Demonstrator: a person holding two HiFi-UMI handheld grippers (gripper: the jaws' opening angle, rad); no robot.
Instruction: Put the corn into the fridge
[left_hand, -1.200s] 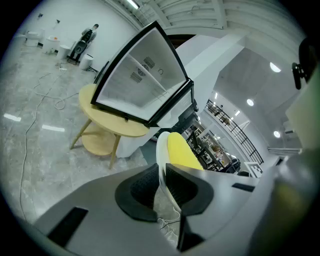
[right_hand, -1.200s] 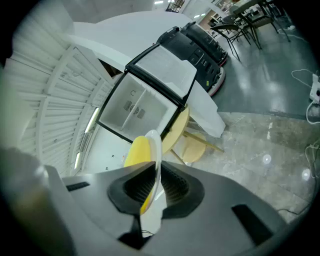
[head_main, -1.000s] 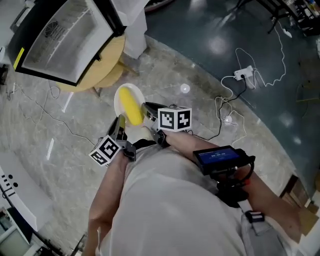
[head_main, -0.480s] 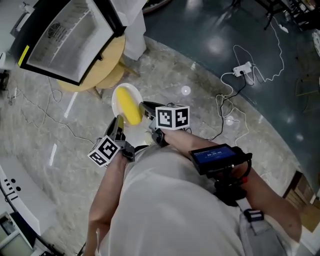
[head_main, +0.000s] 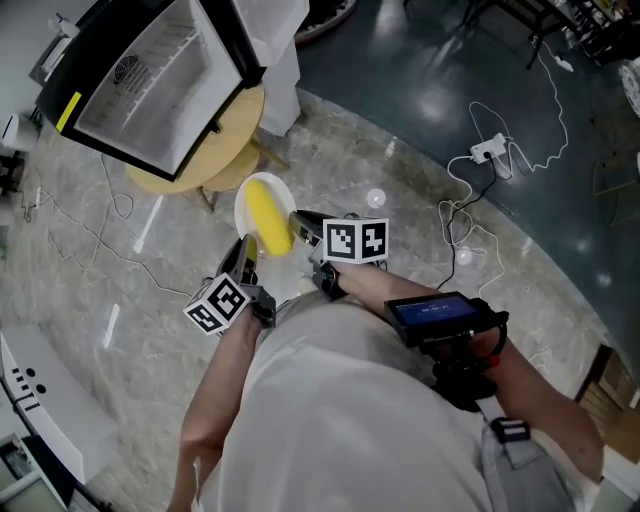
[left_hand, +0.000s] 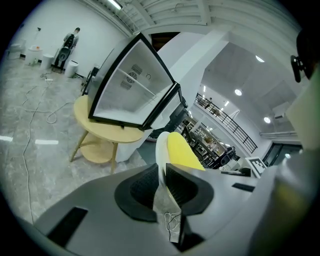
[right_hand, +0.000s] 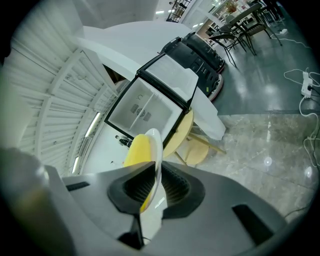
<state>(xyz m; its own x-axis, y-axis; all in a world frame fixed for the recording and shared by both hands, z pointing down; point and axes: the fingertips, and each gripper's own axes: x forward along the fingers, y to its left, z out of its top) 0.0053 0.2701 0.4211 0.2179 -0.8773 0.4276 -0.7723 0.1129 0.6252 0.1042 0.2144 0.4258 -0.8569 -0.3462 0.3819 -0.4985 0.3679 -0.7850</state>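
A yellow corn cob (head_main: 267, 213) lies on a white plate (head_main: 245, 202) held in the air between both grippers. My left gripper (head_main: 243, 254) is shut on the plate's near-left rim; in the left gripper view the plate (left_hand: 161, 150) stands edge-on in the jaws with the corn (left_hand: 183, 151) to its right. My right gripper (head_main: 299, 224) is shut on the right rim; its view shows the plate (right_hand: 156, 155) edge-on and the corn (right_hand: 137, 149) to the left. The small fridge (head_main: 150, 80) stands open on a round wooden table (head_main: 225, 140) ahead.
The fridge's inside (left_hand: 127, 90) shows a wire shelf. White cables (head_main: 100, 230) trail over the marble floor left of the table. A power strip (head_main: 489, 149) and its cords lie to the right. A white counter edge (head_main: 40, 390) runs along the lower left.
The plate with the corn and both grippers stay together; the view has shifted, so fridge and table sit slightly nearer and more to the right in the head view.
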